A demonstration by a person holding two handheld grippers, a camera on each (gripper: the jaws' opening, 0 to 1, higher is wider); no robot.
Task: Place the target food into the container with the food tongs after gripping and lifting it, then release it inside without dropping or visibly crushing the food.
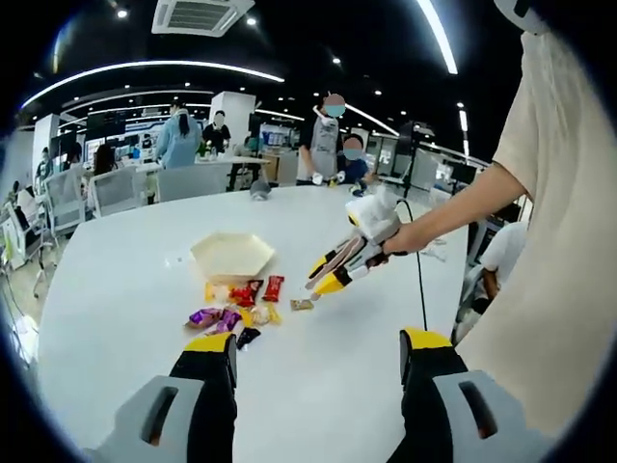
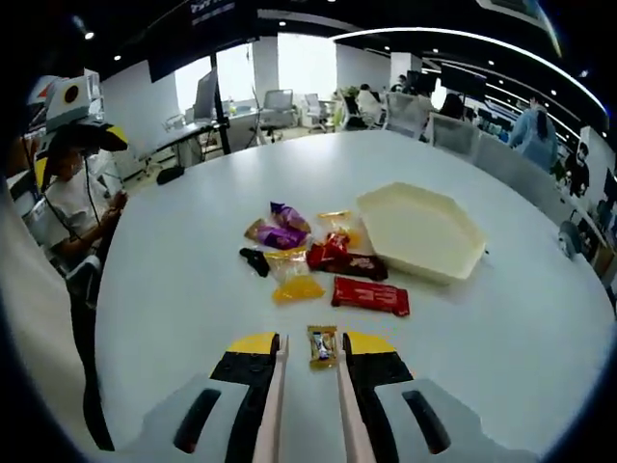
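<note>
A: Left tool [image 1: 319,355] first: in the left gripper view its two yellow-tipped jaws rise from the bottom edge, spread wide with nothing between them, over bare white counter [image 1: 125,289].

B: And past them?

A: Centre-left of that frame sits a heap of wrapped snacks [image 1: 234,307], and just above it an empty cream hexagonal tray [image 1: 232,254]. Right of centre, a person's hand [image 1: 400,238] holds the right tool [image 1: 313,292] with long pale tongs between the jaws, tips down at a small gold-wrapped candy [image 1: 302,304] on the counter.

B: What about the right gripper view?

A: At upper left the left tool [image 2: 72,116] shows above a seated person. Mid-frame lie the snacks [image 2: 299,241]: a purple wrapper, a black one, yellow ones, and a red bar [image 2: 371,295] nearest the bottom. The tray [image 2: 419,231] is at centre-right, just beside the heap.

B: And the right tool?

A: At bottom centre the right tool [image 2: 311,352] is narrowed onto the tongs [image 2: 273,405]. The candy [image 2: 322,346] sits between the tong tips, close to them; whether they touch it, I cannot tell.
</note>
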